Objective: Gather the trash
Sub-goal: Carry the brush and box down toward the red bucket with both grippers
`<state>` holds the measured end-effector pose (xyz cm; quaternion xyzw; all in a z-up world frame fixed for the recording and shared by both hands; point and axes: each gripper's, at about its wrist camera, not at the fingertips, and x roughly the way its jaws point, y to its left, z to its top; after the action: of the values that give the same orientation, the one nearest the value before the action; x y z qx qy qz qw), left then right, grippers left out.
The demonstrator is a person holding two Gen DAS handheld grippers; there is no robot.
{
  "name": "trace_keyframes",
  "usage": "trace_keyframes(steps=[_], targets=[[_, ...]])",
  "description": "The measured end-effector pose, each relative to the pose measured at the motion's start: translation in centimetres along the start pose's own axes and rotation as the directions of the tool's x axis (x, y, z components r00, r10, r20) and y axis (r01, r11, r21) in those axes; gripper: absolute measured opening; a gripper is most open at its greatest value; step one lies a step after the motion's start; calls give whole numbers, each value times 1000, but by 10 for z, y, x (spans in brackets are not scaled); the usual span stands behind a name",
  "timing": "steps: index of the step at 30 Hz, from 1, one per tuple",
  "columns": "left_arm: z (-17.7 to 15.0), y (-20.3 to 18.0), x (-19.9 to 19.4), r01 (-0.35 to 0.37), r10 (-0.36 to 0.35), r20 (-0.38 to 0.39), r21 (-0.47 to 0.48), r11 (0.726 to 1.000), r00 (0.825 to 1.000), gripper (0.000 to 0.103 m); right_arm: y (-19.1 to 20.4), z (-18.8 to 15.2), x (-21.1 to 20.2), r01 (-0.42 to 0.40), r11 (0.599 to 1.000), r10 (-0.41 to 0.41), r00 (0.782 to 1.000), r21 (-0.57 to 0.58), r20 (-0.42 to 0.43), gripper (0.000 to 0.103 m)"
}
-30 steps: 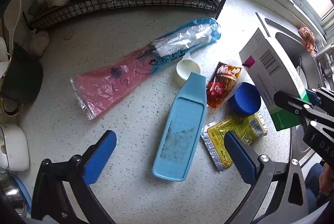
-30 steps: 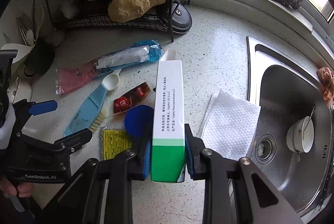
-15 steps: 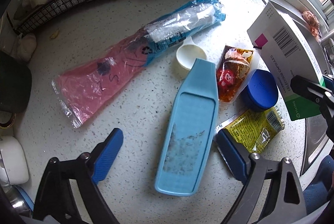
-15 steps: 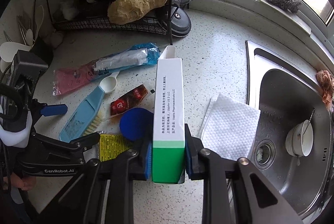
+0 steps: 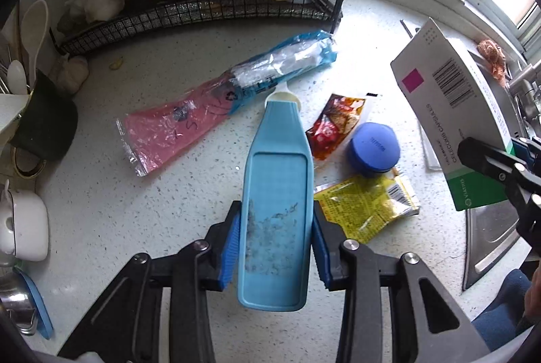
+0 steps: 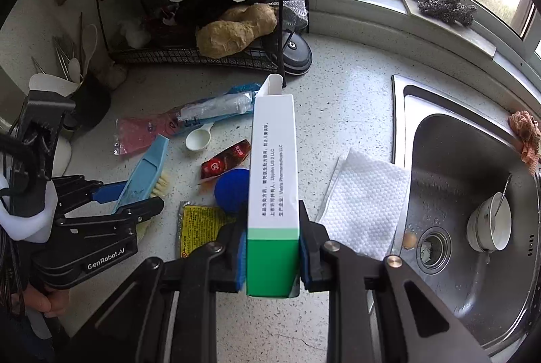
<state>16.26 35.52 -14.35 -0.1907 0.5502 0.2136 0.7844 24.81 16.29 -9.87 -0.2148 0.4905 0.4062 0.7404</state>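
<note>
On the speckled desk [image 5: 101, 211] by the sink [image 6: 449, 160], I have both hands at work. My left gripper [image 5: 275, 248] has just been closing, and its blue pads now press both long edges of the light blue scrubbing brush [image 5: 275, 194], clamped on its near end. The brush is seen back side up in the left wrist view; in the right wrist view its bristles show underneath and its far end is tilted up off the desk. My right gripper [image 6: 272, 255] is clamped on the green end of a white and green medicine box [image 6: 272, 167], which stands lifted above the desk and points away from me.

The rest of the trash lies on the desk between the two grippers. A pink and blue plastic wrapper [image 5: 216, 99] stretches across the far left, and a small white scoop [image 5: 282, 97] peeks out just past the brush's far tip. To the right of the brush lie a red sauce packet [image 5: 334, 126], a round blue lid [image 5: 373, 148] touching that packet, and a yellow packet [image 5: 367, 204] nearer me, just beside my left gripper's right finger. A white paper towel [image 6: 365, 197] lies to the right of the box, against the sink's edge. A bowl [image 6: 490, 226] with a spoon sits in the sink. A black wire rack [image 6: 203, 55] stands at the far side.
</note>
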Motion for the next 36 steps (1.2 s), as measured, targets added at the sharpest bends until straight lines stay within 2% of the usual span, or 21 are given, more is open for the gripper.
trace_keyframes(steps=[3, 7, 17, 22, 25, 31, 36], targets=[[-2, -13, -14, 1, -1, 1, -22, 1000, 1000, 36, -6, -3, -13, -17, 1000, 17, 1000, 0, 9, 22], [-9, -36, -39, 7, -6, 42, -14, 1000, 999, 36, -18, -9, -36, -12, 1000, 13, 999, -9, 45, 22], [-35, -119, -96, 31, -41, 151, 68, 997, 988, 36, -65, -50, -98, 21, 999, -26, 992, 47, 125, 22], [-59, -171, -123, 55, -79, 192, 124, 991, 978, 36, -88, -93, -125, 32, 994, -45, 991, 101, 124, 22], [-83, -201, -138, 97, -137, 221, 183, 978, 965, 36, -98, -122, -141, 31, 990, -48, 991, 135, 126, 22], [-131, -259, -155, 137, -192, 205, 256, 957, 960, 36, -117, -184, -176, 44, 975, -72, 990, 218, 120, 22], [-176, -300, -164, 143, -206, 189, 302, 943, 960, 36, -127, -237, -200, 31, 963, -64, 991, 267, 119, 22]])
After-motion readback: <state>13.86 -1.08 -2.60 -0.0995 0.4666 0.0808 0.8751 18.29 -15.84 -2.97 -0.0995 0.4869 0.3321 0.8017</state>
